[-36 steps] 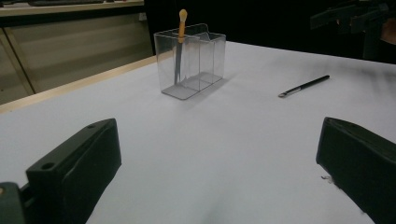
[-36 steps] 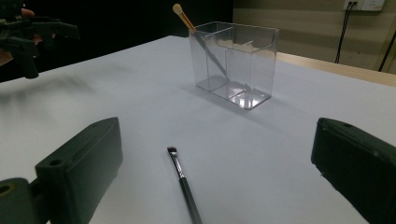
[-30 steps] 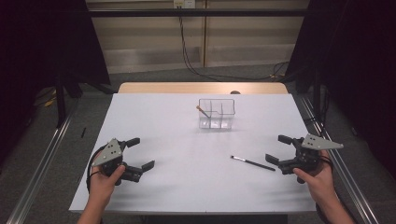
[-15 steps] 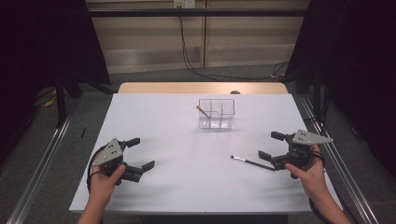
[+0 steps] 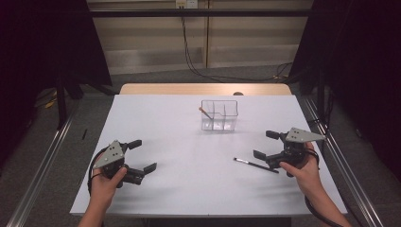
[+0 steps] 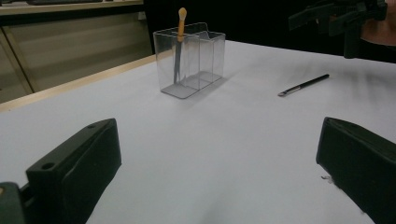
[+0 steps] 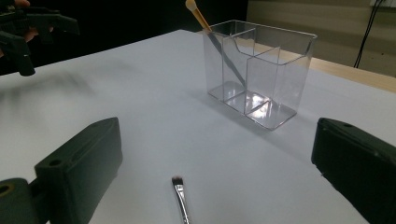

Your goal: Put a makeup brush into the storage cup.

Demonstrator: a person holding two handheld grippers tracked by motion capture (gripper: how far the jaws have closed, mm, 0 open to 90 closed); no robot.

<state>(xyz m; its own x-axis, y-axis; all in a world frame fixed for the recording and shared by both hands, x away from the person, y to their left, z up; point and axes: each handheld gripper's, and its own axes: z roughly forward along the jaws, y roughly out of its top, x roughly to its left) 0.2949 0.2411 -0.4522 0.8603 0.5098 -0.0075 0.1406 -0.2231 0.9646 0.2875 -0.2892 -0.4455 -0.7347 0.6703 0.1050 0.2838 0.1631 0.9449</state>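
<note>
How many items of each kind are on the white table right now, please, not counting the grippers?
Clear organiser boxes: 1, the three-compartment clear box.
Brushes: 2, the orange-tipped brush standing tilted in an end compartment, and the black brush lying flat on the table in front of the right gripper.
Total: 3.
</note>
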